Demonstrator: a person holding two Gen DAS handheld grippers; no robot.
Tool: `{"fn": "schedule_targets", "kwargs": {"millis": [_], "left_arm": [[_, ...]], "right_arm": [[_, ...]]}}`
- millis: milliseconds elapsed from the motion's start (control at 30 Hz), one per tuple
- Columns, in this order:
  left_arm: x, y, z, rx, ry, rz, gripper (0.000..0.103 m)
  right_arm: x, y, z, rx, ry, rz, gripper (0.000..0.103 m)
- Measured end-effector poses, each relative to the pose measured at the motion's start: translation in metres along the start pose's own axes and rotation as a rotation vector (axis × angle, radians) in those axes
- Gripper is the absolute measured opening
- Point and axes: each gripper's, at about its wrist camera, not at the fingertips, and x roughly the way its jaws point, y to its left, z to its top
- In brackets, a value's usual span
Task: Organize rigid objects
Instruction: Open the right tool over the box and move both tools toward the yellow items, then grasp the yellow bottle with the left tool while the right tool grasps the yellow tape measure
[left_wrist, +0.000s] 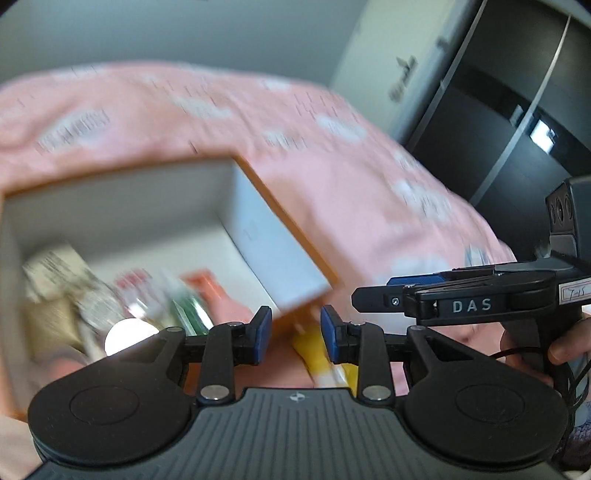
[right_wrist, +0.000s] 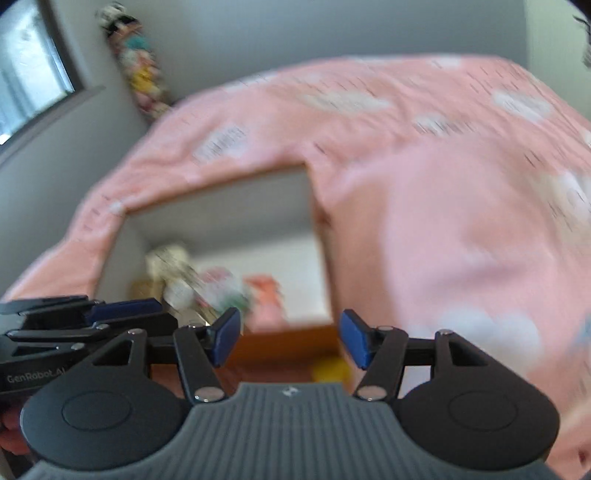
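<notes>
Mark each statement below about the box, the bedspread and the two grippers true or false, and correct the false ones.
1. The open box sits on a pink bedspread. True.
2. The box is empty. False: several small items lie inside it, too blurred to name.
3. The right gripper holds a bottle. False: its jaws stand apart with nothing between them.
4. A yellow object lies on the bedspread outside the box. True.
5. The left gripper is clamped on the box wall. False: its jaws are apart and grip nothing.
</notes>
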Motion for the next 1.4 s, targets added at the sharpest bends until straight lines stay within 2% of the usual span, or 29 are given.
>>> {"fn": "schedule_targets", "kwargs": {"millis": [67, 133, 233, 333, 467, 733, 767, 833, 867, 900, 1033, 1167, 1233, 1300, 1400], "left_arm": [[0.025, -0.001, -0.006, -0.01, 0.088, -0.003, 0.036], [0.043, -0.009, -0.012, 0.033, 0.113, 0.0, 0.035], [0.073, -0.016, -0.02, 0.063, 0.198, 0.0, 0.036], [0.094, -0.015, -0.027, -0.001, 0.244, -0.013, 0.035], [0.109, -0.012, -0.033, -0.029, 0.249, -0.003, 0.036], [0.12, -0.005, -0.039, -0.082, 0.261, 0.03, 0.038], [0.12, -0.002, -0.039, -0.091, 0.256, 0.034, 0.039], [0.12, 0.0, -0.039, -0.103, 0.254, 0.038, 0.04], [0.12, 0.001, -0.039, -0.105, 0.254, 0.035, 0.04], [0.119, 0.001, -0.038, -0.105, 0.253, 0.033, 0.041], [0.121, -0.001, -0.039, -0.093, 0.268, 0.02, 0.048], [0.128, -0.009, -0.042, -0.069, 0.296, -0.002, 0.049], [0.135, -0.016, -0.045, -0.034, 0.307, -0.004, 0.049], [0.142, -0.02, -0.047, -0.01, 0.317, 0.025, 0.049], [0.151, -0.023, -0.049, -0.004, 0.318, 0.044, 0.047]], "right_arm": [[0.007, -0.014, -0.014, 0.025, 0.053, -0.047, 0.052], [0.015, -0.028, -0.03, 0.046, 0.107, -0.085, 0.05], [0.031, -0.048, -0.053, 0.102, 0.192, -0.111, 0.047], [0.048, -0.066, -0.065, 0.187, 0.278, -0.122, 0.044], [0.066, -0.086, -0.077, 0.284, 0.349, -0.108, 0.044], [0.089, -0.104, -0.084, 0.36, 0.356, -0.022, 0.05], [0.091, -0.106, -0.085, 0.371, 0.354, -0.011, 0.048], [0.094, -0.109, -0.084, 0.393, 0.35, 0.021, 0.037], [0.093, -0.111, -0.084, 0.399, 0.349, 0.029, 0.037], [0.091, -0.111, -0.085, 0.4, 0.343, 0.027, 0.036], [0.076, -0.109, -0.082, 0.383, 0.298, 0.016, 0.021], [0.049, -0.107, -0.081, 0.356, 0.216, -0.072, 0.021], [0.045, -0.111, -0.082, 0.373, 0.204, -0.077, 0.021], [0.047, -0.107, -0.084, 0.381, 0.208, -0.072, 0.021], [0.045, -0.104, -0.086, 0.378, 0.217, -0.066, 0.02]]}}
